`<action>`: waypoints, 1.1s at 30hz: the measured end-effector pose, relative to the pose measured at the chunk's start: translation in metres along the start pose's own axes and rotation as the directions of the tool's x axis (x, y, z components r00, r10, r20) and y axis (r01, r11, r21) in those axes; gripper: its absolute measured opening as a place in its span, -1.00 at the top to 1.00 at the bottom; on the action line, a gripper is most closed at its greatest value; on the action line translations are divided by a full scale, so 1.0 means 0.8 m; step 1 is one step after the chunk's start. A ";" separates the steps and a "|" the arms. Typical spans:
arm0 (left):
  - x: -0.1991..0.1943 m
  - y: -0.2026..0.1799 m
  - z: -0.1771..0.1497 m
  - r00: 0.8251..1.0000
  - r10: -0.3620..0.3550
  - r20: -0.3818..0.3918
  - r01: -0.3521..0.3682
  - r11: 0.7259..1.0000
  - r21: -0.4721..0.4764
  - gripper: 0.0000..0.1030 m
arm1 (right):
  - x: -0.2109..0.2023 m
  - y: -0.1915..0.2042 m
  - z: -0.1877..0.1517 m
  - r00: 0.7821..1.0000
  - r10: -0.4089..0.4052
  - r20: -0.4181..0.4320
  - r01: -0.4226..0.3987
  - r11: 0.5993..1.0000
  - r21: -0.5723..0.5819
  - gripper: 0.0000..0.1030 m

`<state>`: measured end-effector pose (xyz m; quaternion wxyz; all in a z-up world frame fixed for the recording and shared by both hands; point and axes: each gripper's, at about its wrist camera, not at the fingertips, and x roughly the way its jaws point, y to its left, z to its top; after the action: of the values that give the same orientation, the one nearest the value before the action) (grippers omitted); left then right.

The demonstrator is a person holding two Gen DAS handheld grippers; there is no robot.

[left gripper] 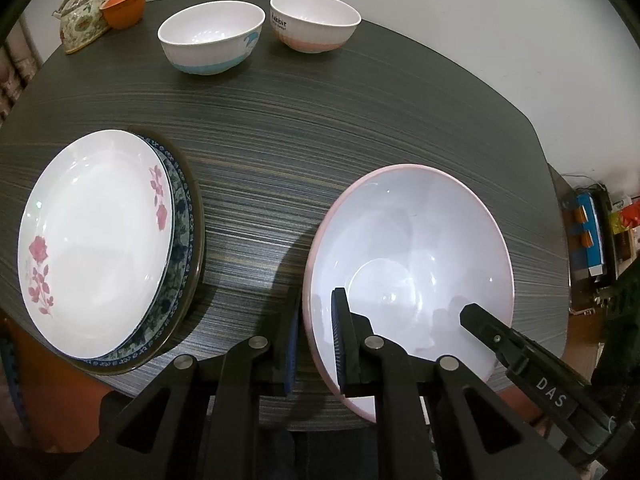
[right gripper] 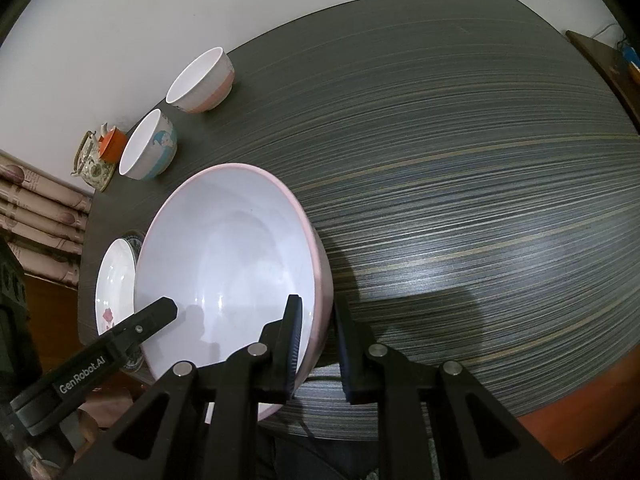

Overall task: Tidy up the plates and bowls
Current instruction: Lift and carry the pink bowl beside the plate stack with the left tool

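A large pink bowl (left gripper: 420, 240) (right gripper: 224, 248), white inside, is at the near edge of the dark striped table (left gripper: 300, 140). My left gripper (left gripper: 317, 344) is shut on its left rim, one pad inside and one outside. My right gripper (right gripper: 320, 344) is shut on the opposite rim in the same way. A finger of the right gripper (left gripper: 492, 332) shows inside the bowl in the left wrist view. Whether the bowl rests on the table or hangs just above it, I cannot tell. To its left lies a stack of plates (left gripper: 96, 240) (right gripper: 116, 280), topped by a white plate with pink flowers.
Two small bowls stand at the back: one with a blue base (left gripper: 212, 38) (right gripper: 148, 146), one with a pink band (left gripper: 314, 20) (right gripper: 202, 82). A patterned teapot (left gripper: 82, 16) and an orange cup (left gripper: 124, 6) sit at the far left corner. Bare table (right gripper: 480, 160) stretches right of the big bowl.
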<state>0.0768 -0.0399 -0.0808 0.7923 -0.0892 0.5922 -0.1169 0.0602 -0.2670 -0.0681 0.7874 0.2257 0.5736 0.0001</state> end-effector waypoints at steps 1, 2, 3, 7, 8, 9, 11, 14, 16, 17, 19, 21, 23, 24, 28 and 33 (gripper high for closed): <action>0.000 0.000 0.000 1.000 -0.001 0.000 0.001 1.000 -0.001 0.77 | 0.000 0.000 0.000 1.000 0.002 0.000 -0.002 1.000 0.001 0.66; 0.000 0.000 0.000 1.000 -0.003 0.000 0.003 1.000 -0.004 0.77 | 0.000 0.000 0.000 1.000 0.003 0.000 -0.003 1.000 0.001 0.65; 0.000 0.001 0.000 1.000 -0.004 -0.001 0.004 1.000 -0.006 0.77 | 0.000 0.000 0.000 1.000 0.004 -0.001 -0.004 1.000 0.003 0.65; 0.001 0.002 0.002 1.000 -0.003 -0.005 0.003 1.000 -0.008 0.77 | 0.001 0.001 -0.001 1.000 0.002 -0.008 -0.002 1.000 -0.004 0.65; 0.001 0.003 0.002 1.000 -0.006 -0.006 0.005 1.000 -0.011 0.77 | 0.001 0.001 -0.001 1.000 0.007 -0.011 -0.007 1.000 -0.001 0.64; 0.000 0.003 0.003 1.000 -0.005 -0.006 0.005 1.000 -0.013 0.77 | 0.001 0.001 -0.001 1.000 0.011 -0.013 -0.011 1.000 -0.001 0.64; -0.001 0.005 0.003 1.000 -0.006 -0.010 0.006 1.000 -0.021 0.77 | 0.002 0.002 -0.001 1.000 0.012 -0.015 -0.012 1.000 -0.007 0.64; -0.001 0.008 0.003 1.000 -0.010 -0.016 0.010 0.999 -0.030 0.77 | 0.003 0.005 -0.001 1.000 0.019 -0.020 -0.020 1.000 -0.011 0.64; -0.002 0.012 0.003 1.000 -0.011 -0.017 0.011 0.999 -0.036 0.77 | 0.004 0.006 -0.002 0.999 0.025 -0.024 -0.025 1.000 -0.014 0.64; -0.002 0.014 0.003 1.000 -0.007 -0.017 0.007 0.999 -0.039 0.77 | 0.004 0.007 -0.003 0.999 0.023 -0.024 -0.024 1.000 -0.019 0.64; -0.003 0.014 0.003 1.000 -0.004 -0.015 0.003 0.999 -0.036 0.77 | 0.005 0.009 -0.003 0.999 0.024 -0.025 -0.025 0.999 -0.025 0.64; -0.003 0.015 0.004 1.000 -0.002 -0.015 0.001 0.999 -0.042 0.77 | 0.005 0.011 -0.004 0.999 0.025 -0.027 -0.025 0.999 -0.028 0.63; -0.003 0.016 0.004 1.000 0.000 -0.014 -0.001 0.999 -0.039 0.77 | 0.005 0.013 -0.005 0.999 0.027 -0.030 -0.028 0.999 -0.031 0.62; -0.003 0.016 0.004 1.000 0.003 -0.015 -0.003 0.999 -0.040 0.77 | 0.005 0.014 -0.006 0.999 0.028 -0.031 -0.029 0.999 -0.033 0.61; -0.003 0.019 0.006 1.000 0.002 -0.013 -0.003 0.999 -0.044 0.77 | 0.004 0.012 -0.005 0.999 0.033 -0.032 -0.033 0.999 -0.024 0.61; -0.007 0.022 0.008 1.000 0.010 0.000 -0.010 0.999 -0.045 0.71 | 0.000 0.009 -0.004 0.999 0.040 -0.033 -0.040 0.999 -0.013 0.54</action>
<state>0.0829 -0.0218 -0.0790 0.7906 -0.1040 0.5952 -0.0994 0.0593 -0.2596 -0.0660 0.7792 0.2318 0.5818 0.0233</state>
